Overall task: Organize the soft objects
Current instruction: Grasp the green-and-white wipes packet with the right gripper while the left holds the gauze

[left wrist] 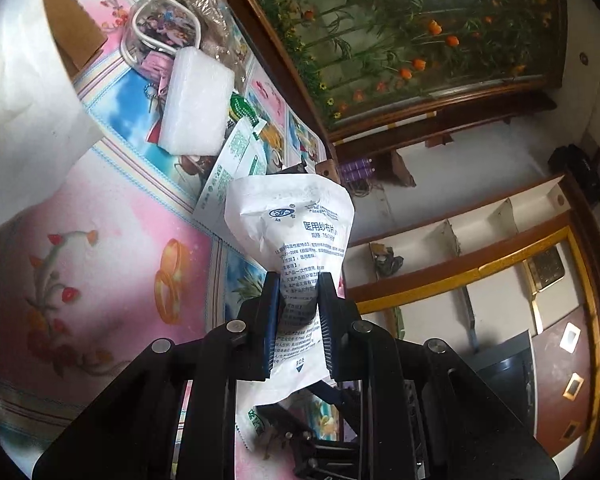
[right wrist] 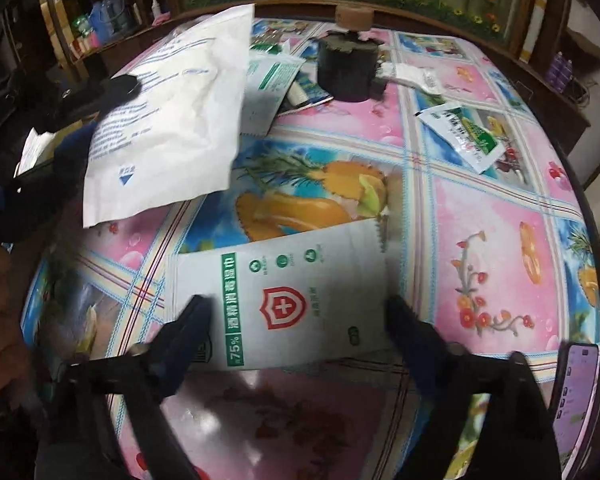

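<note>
Left gripper (left wrist: 299, 280) fingers clamp white gauze packet (left wrist: 296, 220); right gripper (right wrist: 300, 304) fingers spread around wipes sachet (right wrist: 284, 300), black cylinder (right wrist: 348, 68) at 12 o'clock

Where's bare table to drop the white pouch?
Left gripper holds the white pouch. Free: pink panel right of the wipes pack, between green sachet and phone. Crowded: far end around the black cylinder.

Black cylinder (right wrist: 349, 70) on patterned tablecloth (right wrist: 484, 216); phone (right wrist: 574, 392) at edge; flower painting (left wrist: 400, 36).
</note>
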`<state>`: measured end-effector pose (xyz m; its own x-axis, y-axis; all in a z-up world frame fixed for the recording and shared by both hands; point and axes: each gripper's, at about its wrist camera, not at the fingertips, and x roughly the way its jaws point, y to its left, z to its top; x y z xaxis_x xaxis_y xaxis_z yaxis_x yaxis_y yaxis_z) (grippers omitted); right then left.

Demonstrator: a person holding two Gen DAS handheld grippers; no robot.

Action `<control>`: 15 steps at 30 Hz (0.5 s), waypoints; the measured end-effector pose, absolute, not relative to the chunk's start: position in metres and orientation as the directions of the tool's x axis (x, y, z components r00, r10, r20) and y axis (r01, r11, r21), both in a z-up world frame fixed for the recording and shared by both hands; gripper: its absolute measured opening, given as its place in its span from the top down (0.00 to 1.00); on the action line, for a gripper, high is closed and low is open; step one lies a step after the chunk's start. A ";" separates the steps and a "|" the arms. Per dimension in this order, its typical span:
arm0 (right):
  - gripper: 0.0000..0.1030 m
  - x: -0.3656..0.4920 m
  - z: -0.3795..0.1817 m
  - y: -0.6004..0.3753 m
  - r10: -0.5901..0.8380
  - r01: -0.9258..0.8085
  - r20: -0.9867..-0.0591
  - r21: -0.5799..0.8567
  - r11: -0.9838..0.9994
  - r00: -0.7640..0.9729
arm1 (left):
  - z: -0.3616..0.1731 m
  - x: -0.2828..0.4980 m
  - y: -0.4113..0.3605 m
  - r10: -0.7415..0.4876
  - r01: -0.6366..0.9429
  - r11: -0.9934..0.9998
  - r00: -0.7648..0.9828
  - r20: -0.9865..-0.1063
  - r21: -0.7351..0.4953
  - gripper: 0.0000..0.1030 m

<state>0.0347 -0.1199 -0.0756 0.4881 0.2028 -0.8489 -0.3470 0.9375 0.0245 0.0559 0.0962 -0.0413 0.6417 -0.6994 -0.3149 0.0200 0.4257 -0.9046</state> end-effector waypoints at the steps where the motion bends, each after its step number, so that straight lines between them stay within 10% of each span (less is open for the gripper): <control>1: 0.27 0.034 -0.074 -0.121 0.199 -0.344 -0.846 0.019 0.939 0.494 | -0.041 0.055 0.096 -0.699 0.022 0.427 0.642 -0.314 -0.904 0.83; 5: 0.87 0.028 -0.068 -0.122 0.153 -0.314 -0.832 -0.026 0.949 0.533 | -0.039 0.057 0.095 -0.710 0.036 0.421 0.636 -0.304 -0.907 0.83; 15: 1.00 0.023 -0.059 -0.137 0.249 -0.305 -0.793 0.083 0.949 0.556 | -0.039 0.058 0.095 -0.728 0.050 0.395 0.626 -0.279 -0.918 0.83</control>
